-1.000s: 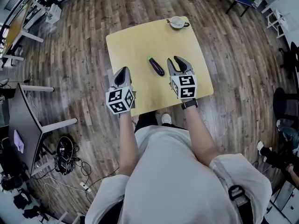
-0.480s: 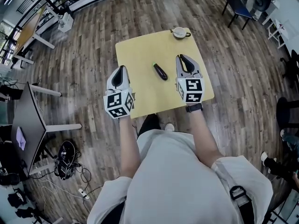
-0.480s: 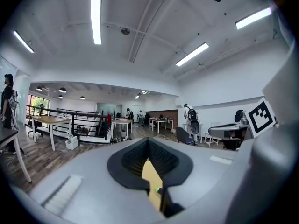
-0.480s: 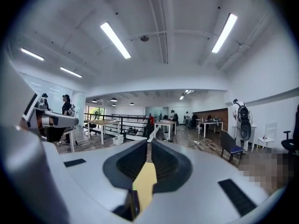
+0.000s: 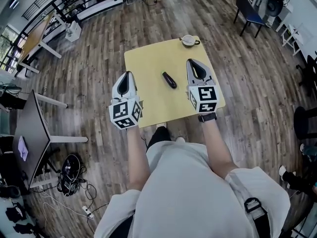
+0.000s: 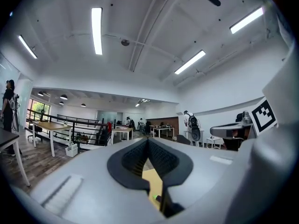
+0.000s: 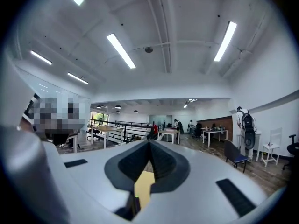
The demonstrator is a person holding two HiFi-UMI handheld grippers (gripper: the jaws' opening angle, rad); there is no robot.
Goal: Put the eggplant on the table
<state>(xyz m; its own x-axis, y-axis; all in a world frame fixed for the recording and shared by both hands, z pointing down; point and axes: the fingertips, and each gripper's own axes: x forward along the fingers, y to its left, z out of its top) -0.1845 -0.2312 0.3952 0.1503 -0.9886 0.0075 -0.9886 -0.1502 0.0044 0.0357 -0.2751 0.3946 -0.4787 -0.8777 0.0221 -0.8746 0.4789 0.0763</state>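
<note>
Eggplant (image 5: 169, 80) flat on the table (image 5: 148, 58), a little right of mid-top, slanted from upper left to lower right in the head view, with nothing touching it. Left gripper (image 5: 127, 75) at the table's left edge in that view, marker cube toward the body, jaws drawn together to a closed teardrop with nothing in them. Right gripper (image 5: 194, 62) over the table's right part, likewise closed and empty, just right of the eggplant but apart from it. Eggplant thus between the two grippers, nearer the right one. Cup (image 5: 188, 40) at the table's far edge, well apart from the eggplant. Watch (image 5: 207, 117) on the right wrist. Wood floor (image 5: 89, 83) all around, blue chair (image 5: 247, 6) off to the far right, dark desk (image 5: 29, 128) at the left. In the left gripper view, left gripper (image 6: 148, 141) aimed level into the room, ribbed pads meeting at the tips; through the slit below them a strip of yellow table (image 6: 152, 181) and a bit of the eggplant (image 6: 159, 199) with a green speck at its end. In the right gripper view, right gripper (image 7: 150, 143) also level, pads pressed together on nothing, only a strip of table (image 7: 144, 188) showing beneath. Beyond both: ceiling lights, desks, railing and distant people.
</note>
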